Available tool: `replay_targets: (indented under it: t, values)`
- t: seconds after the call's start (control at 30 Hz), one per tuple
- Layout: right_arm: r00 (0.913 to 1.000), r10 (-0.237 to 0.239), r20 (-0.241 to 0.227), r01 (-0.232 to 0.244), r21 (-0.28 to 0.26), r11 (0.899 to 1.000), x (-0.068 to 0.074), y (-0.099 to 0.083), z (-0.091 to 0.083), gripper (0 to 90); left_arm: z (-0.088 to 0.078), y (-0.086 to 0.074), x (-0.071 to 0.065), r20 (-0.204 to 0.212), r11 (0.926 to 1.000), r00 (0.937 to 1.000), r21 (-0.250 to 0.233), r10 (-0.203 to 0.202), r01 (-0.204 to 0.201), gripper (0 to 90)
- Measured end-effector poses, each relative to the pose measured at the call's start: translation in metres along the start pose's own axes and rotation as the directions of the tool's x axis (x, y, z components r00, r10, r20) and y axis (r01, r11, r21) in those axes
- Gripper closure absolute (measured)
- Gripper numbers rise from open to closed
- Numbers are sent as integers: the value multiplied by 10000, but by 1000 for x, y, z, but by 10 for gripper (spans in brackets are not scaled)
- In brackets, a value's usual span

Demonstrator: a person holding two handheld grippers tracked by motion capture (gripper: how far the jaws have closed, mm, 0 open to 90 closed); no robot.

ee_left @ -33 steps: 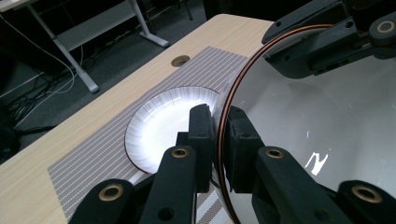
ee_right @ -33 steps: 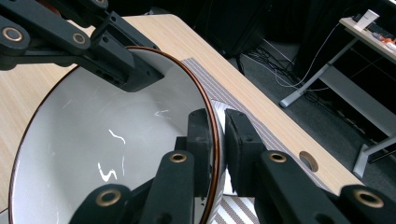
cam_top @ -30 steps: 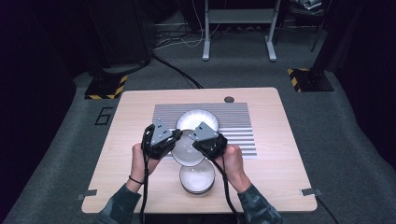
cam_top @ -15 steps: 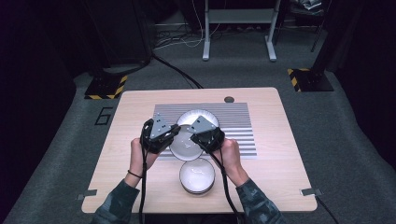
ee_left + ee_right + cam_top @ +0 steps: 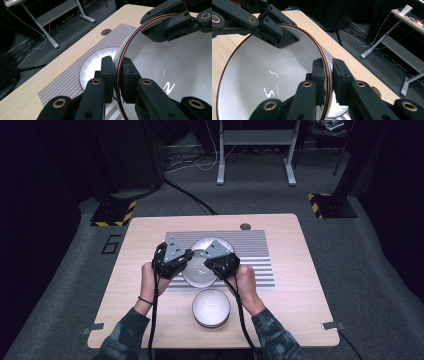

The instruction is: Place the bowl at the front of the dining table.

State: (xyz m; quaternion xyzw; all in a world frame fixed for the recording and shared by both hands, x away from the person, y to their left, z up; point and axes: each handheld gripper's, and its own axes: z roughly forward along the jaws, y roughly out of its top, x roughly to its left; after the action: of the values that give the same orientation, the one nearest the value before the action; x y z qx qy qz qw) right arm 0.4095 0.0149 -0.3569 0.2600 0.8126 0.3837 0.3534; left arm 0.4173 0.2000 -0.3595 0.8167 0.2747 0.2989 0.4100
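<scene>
Centrally, a white bowl with a brown rim (image 5: 200, 267) is held over the striped mat (image 5: 255, 251), clamped on opposite sides.

- Left gripper (image 5: 186, 256): jaws closed on the bowl's rim, one jaw inside, one outside; in the left gripper view (image 5: 117, 75) the rim runs up between them.
- Right gripper (image 5: 209, 262): jaws likewise pinched on the opposite rim (image 5: 328, 77), one each side of the wall.
- Plate (image 5: 217, 241): white, ribbed edge, lying on the mat under the held bowl; its rim shows beyond the bowl on the far side.
- Second bowl (image 5: 211, 307): white, on the bare wood near the person's edge, apart from the held bowl; it appears to sit on a stack, but this cannot be told for certain.
- Table (image 5: 140, 295): light wood, with a round cable hole (image 5: 245, 226) at the far edge. Bare wood lies open to left and right of the mat and along both side edges.
- Hands: left hand (image 5: 148, 279) and right hand (image 5: 245, 281) behind their grippers, cables trailing toward the near edge.
</scene>
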Motion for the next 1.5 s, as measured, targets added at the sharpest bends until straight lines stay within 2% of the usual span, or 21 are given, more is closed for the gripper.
replay_targets:
  t: [1.2,1.5]
  values:
    - [9990,307,336,-326,569,9978,-15,-2,33,800,36,1,18,41,9994,10000,340,-15,14,821]
    - [9983,488,319,-510,734,9960,-18,-6,45,801,50,-1,23,-3,9982,10000,592,34,-34,820]
